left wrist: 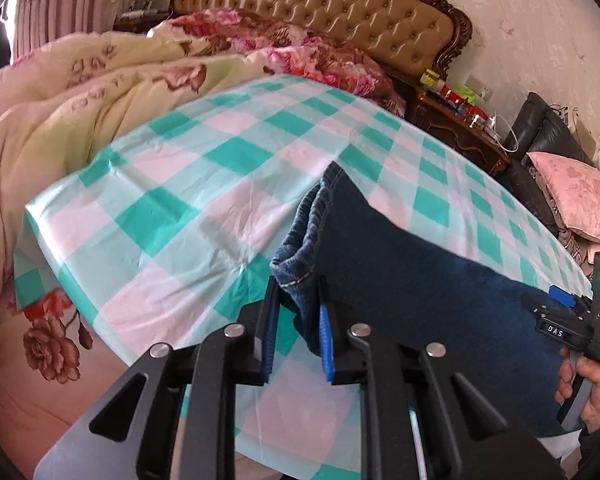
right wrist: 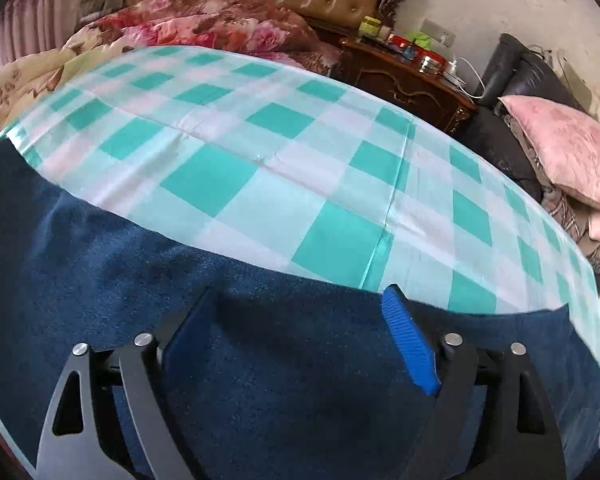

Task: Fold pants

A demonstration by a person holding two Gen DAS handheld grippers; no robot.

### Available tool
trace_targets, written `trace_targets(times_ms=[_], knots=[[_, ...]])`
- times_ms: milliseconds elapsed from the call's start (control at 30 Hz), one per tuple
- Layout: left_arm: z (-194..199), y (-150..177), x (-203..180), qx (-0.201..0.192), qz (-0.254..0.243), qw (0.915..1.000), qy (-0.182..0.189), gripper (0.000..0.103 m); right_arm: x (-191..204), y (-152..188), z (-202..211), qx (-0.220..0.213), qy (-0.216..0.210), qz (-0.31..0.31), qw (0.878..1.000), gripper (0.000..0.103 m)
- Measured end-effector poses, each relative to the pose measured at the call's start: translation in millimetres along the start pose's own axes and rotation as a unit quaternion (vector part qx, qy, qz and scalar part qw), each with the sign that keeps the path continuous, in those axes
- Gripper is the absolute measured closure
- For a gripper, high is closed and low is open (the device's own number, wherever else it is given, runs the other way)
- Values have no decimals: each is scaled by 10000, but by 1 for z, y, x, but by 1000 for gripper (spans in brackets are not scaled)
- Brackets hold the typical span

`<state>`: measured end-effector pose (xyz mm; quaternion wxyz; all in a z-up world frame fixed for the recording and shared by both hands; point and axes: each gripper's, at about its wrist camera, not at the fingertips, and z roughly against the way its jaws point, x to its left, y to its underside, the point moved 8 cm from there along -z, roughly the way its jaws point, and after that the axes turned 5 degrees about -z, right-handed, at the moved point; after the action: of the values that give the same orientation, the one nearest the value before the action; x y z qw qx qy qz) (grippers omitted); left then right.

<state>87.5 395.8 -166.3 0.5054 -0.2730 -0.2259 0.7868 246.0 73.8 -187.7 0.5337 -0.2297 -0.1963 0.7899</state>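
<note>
Dark blue jeans (left wrist: 420, 280) lie on a bed covered by a green, pink and white checked sheet (left wrist: 188, 184). My left gripper (left wrist: 298, 320) is shut on the bunched hem end of a leg, with stitched denim pinched between its blue pads. At the right edge of that view a hand (left wrist: 592, 384) holds the other tool. In the right wrist view my right gripper (right wrist: 300, 300) stands wide open just above the flat denim (right wrist: 260, 360), near its far edge, and nothing is pinched between its fingers.
Floral quilts (left wrist: 80, 100) are piled at the left and head of the bed, below a tufted headboard (left wrist: 320, 4). A cluttered wooden nightstand (right wrist: 412, 76) and a black sofa with a pink pillow (right wrist: 564, 152) stand to the right.
</note>
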Motion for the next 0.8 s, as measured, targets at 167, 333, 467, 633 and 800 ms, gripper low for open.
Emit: trace_targets(times_ms=[167, 333, 467, 633, 800], knots=[[34, -21, -41, -295, -786, 9955, -440, 86, -52, 9, 39, -62, -527, -918, 9944, 21], [81, -37, -131, -829, -2088, 9716, -743, 86, -114, 46, 66, 126, -1128, -2094, 9712, 20], [113, -19, -239, -1279, -3387, 9284, -833, 86, -170, 71, 94, -7, -1163, -2772, 9538, 20], [111, 81, -383, -1665, -4732, 8636, -495, 85, -231, 108, 116, -67, -1016, -3376, 9357, 19], [57, 206, -449, -1298, -5554, 8212, -190, 78, -252, 141, 111, 191, -1021, -3551, 9290, 19]])
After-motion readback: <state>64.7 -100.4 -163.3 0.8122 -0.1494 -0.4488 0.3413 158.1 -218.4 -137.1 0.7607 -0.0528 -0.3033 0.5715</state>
